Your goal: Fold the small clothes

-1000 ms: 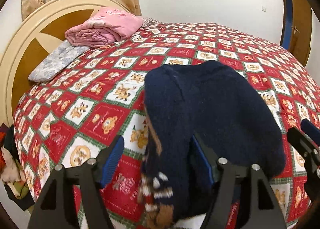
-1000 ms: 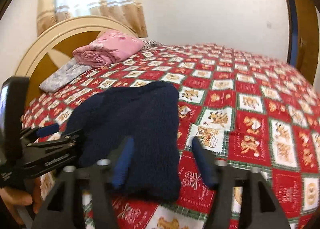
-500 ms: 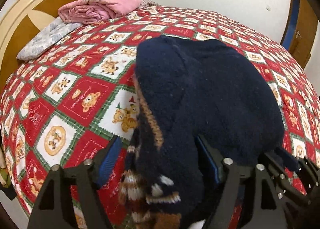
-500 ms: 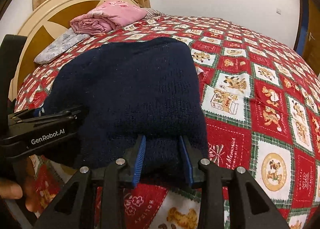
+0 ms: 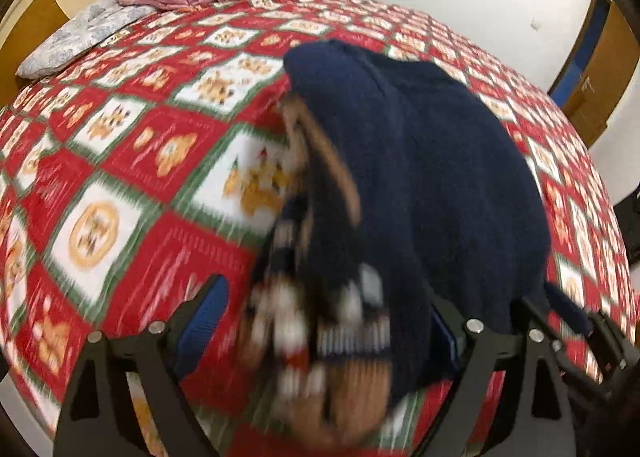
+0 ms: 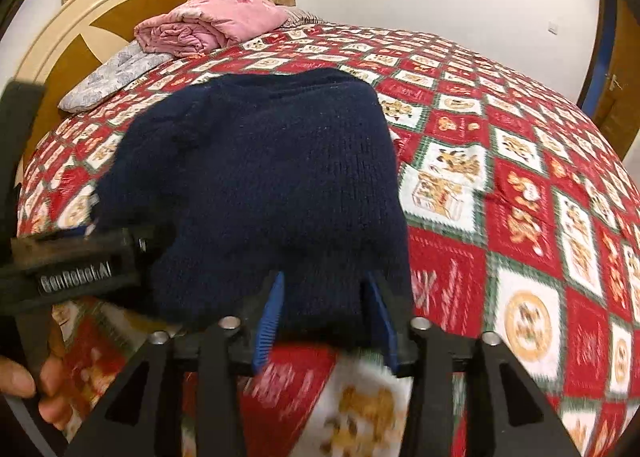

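A small navy knitted sweater [image 6: 264, 177] with a brown, white and striped patterned front [image 5: 320, 329] lies folded on the red patchwork bedspread [image 6: 520, 217]. My right gripper [image 6: 326, 317] is shut on the sweater's near edge, with knit bunched between the blue pads. My left gripper [image 5: 328, 321] is wide open, its jaws on either side of the sweater's near left end, and the fabric hides the right pad. The left gripper also shows in the right wrist view [image 6: 76, 273], at the sweater's left side.
A folded pink quilt [image 6: 208, 21] and a grey floral pillow [image 6: 112, 77] lie by the round wooden headboard [image 6: 60, 41]. A brown door [image 5: 604, 53] stands at the far right. The bed's near edge is just below the grippers.
The right gripper closed on the sweater's near edge about half a second ago and still holds it. Both grippers have come closer to the sweater. The left jaws stay open.
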`<action>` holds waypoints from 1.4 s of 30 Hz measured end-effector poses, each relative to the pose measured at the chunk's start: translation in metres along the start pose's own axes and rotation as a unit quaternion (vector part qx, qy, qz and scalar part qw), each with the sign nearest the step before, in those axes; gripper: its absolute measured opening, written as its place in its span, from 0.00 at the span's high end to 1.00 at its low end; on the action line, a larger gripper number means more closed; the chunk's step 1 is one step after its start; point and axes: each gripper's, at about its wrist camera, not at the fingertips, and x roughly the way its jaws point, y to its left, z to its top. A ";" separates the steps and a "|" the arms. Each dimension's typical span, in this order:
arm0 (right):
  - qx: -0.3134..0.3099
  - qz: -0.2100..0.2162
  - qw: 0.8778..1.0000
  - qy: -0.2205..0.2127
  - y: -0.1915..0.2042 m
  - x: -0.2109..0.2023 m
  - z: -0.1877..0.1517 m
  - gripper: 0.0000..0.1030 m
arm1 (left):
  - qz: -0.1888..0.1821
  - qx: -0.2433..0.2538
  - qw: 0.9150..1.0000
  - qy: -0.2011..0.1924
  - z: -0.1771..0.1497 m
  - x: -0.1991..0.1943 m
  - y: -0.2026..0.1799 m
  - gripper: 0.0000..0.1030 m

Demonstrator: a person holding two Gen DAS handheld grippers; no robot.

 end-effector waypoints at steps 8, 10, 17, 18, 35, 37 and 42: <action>0.068 0.048 0.996 0.014 -0.004 -0.044 -0.060 0.37 | 0.013 0.043 0.999 0.000 -0.058 -0.041 -0.008 0.12; 0.082 0.048 0.995 0.028 -0.005 -0.048 -0.078 0.37 | 0.038 0.069 0.997 -0.008 -0.074 -0.050 -0.012 0.12; 0.121 0.050 0.991 0.039 -0.017 -0.084 -0.126 0.37 | 0.045 0.098 0.993 -0.054 -0.125 -0.103 -0.009 0.12; 0.122 0.047 0.991 0.037 -0.018 -0.091 -0.130 0.37 | 0.044 0.098 0.992 -0.064 -0.128 -0.111 -0.007 0.12; 0.075 -0.119 0.972 -0.187 -0.011 -0.288 -0.146 0.24 | -0.002 0.095 0.963 -0.251 -0.163 -0.252 0.006 0.00; 0.077 -0.121 0.965 -0.222 -0.008 -0.311 -0.146 0.24 | 0.011 0.089 0.959 -0.271 -0.162 -0.264 0.009 0.00; 0.095 -0.098 0.950 -0.282 -0.006 -0.362 -0.151 0.23 | 0.037 0.081 0.945 -0.315 -0.170 -0.293 0.013 0.00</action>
